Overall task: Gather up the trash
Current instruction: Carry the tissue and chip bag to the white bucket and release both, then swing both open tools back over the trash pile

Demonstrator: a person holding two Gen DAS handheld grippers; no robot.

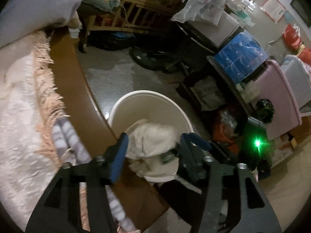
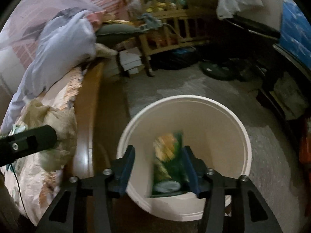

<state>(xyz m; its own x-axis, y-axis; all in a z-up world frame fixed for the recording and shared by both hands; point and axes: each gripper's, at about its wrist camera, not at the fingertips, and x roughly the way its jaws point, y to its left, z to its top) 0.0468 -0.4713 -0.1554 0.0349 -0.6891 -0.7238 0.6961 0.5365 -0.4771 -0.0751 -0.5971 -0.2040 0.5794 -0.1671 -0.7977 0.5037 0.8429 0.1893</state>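
Left gripper (image 1: 153,141) spread apart over the white bucket (image 1: 124,104), blue pads (image 1: 118,157) not pressing on anything. Crumpled white paper trash (image 1: 153,141) sitting between the jaws, looks loose, right at the bucket's near rim. Just left of the bucket, the brown wooden bed edge (image 1: 77,89), then a fringed cream blanket (image 1: 21,101) spilling over it. Further back, a wooden crib (image 1: 136,5) piled with stuff, and blue bins (image 1: 239,58) on the right.

Right gripper (image 2: 158,151) also released, jaws wide, hanging over the same white bucket (image 2: 229,112). Green and yellow snack wrapper (image 2: 169,155) blurry between the pads, touching or not touching the right pad — can't tell. Seen against the inside of the bucket. Off to the left, the bed edge (image 2: 87,104), rumpled bedding (image 2: 58,38), and a black bit of the other gripper (image 2: 27,141) poking in.
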